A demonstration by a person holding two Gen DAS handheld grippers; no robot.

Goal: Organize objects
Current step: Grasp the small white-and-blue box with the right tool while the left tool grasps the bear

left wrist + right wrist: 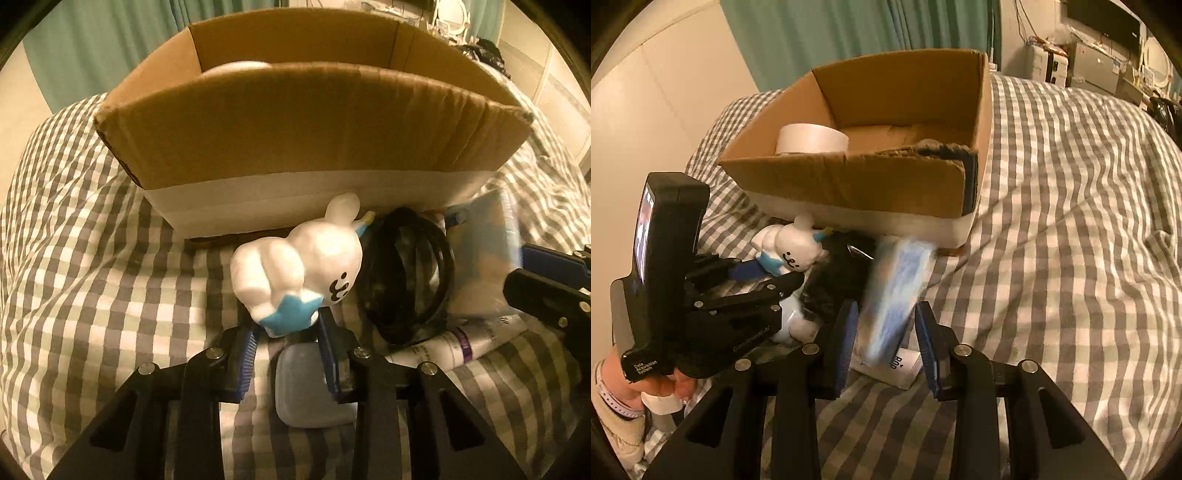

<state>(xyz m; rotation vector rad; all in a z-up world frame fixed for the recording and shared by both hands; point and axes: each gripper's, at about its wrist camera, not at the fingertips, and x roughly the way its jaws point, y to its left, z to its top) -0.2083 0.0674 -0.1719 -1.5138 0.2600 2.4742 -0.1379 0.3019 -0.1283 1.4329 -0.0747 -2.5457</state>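
An open cardboard box (310,122) stands on the checked bed; it also shows in the right wrist view (849,184), with a white tape roll (812,139) inside. My left gripper (286,332) is shut on a white and blue bear figurine (295,266), held just in front of the box; the figurine also shows in the right wrist view (792,247). My right gripper (886,325) has a blurred clear blue packet (897,291) between its fingers; the packet also shows in the left wrist view (484,254). Its pads look slightly apart from it.
A black coiled cable (406,277) lies beside the figurine. A white tube (469,339) and a grey case (310,387) lie on the checked bedspread (1071,221). A white carton (897,365) lies under the packet. Shelves and electronics (1089,62) stand at the far right.
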